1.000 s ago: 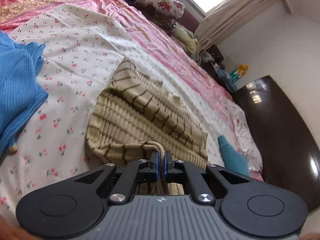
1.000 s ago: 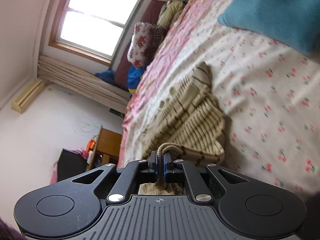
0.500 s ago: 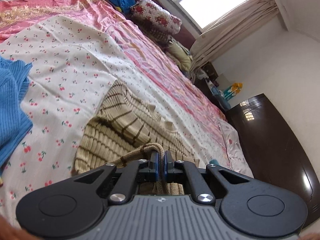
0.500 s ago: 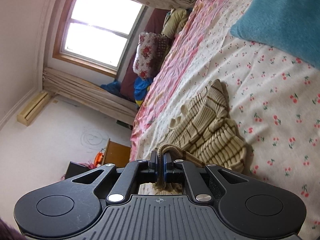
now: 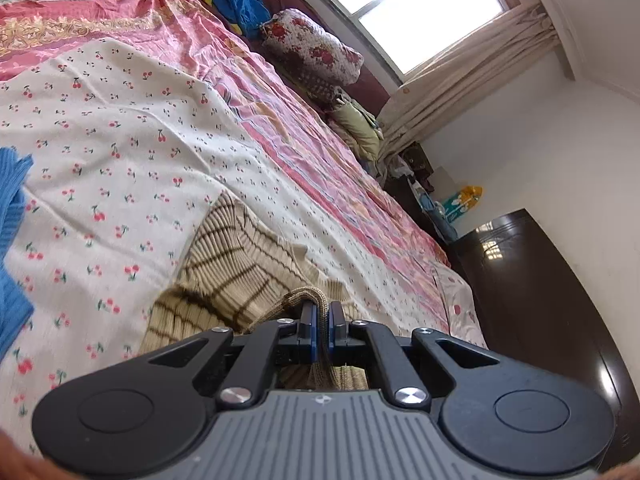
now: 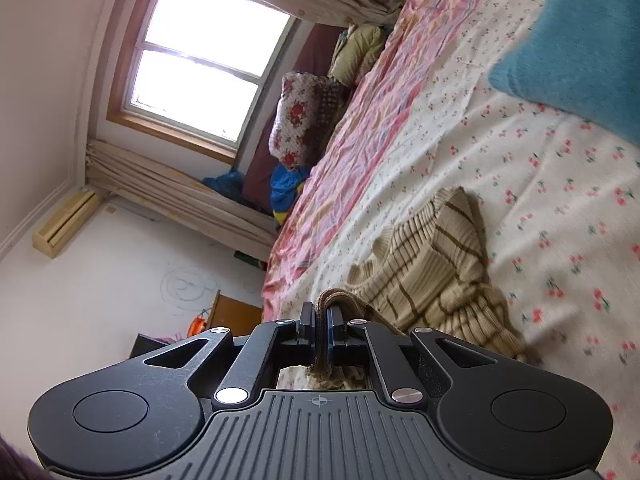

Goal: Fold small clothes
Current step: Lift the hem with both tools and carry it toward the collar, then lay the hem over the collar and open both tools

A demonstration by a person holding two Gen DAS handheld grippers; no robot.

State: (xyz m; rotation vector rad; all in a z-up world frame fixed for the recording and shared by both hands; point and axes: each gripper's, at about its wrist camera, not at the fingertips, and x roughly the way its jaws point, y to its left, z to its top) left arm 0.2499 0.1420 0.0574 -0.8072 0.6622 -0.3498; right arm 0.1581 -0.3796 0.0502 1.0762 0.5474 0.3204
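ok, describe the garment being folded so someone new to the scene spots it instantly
Start at the bed, on the white cherry-print sheet beside the pink one. The sweater lies bunched there, one edge pinched in the left gripper and another in the right gripper. It is beige ribbed knit with brown stripes, unlike the plain blue knit and the teal fleece nearby.
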